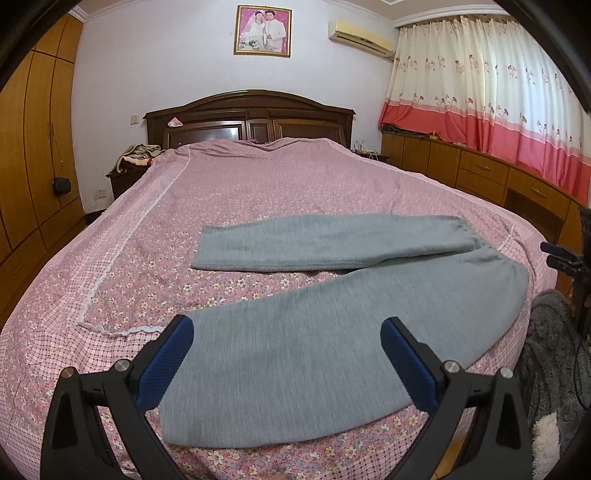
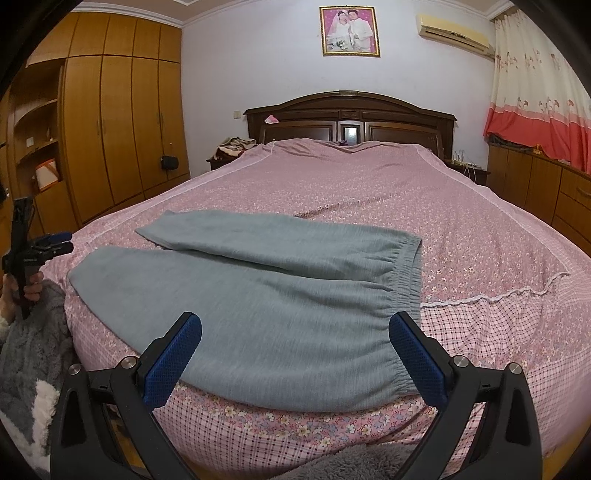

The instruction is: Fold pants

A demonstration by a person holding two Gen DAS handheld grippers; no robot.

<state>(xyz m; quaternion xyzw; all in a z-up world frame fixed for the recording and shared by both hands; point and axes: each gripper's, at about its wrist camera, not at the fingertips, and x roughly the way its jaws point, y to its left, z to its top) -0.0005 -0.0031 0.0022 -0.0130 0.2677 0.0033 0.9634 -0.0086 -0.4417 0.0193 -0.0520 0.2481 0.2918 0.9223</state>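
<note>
Pink floral bedding [image 1: 258, 192] covered the whole bed, and the grey pants [image 1: 295, 354] lay flat across its near end, legs splayed toward my left and waistband toward my right. From the left wrist camera I saw the left tool [image 1: 287, 332] with its blue pads spread wide, hovering over the cuff end of the nearer leg, gripping nothing. That view alone showed both leg ends apart, the farther leg angled up the bed, and only a sliver of the right tool [image 1: 557, 254] at the frame edge. From the right wrist camera I saw what the other hid: the gathered elastic waistband [image 2: 404, 291], with the right tool [image 2: 295, 334] parted over the hip area, closed on nothing. It also showed the left tool [image 2: 55, 243] held up in a hand [image 2: 27, 288] beside the mattress; whether that one was spread I could not judge from there. Around the bed stood a dark wooden headboard [image 1: 251, 114], a framed photo [image 1: 263, 30] on the wall, an air conditioner [image 1: 364, 35], a tall wardrobe [image 2: 118, 122], low cabinets [image 1: 480, 170] and red-banded curtains [image 1: 491, 99]
</note>
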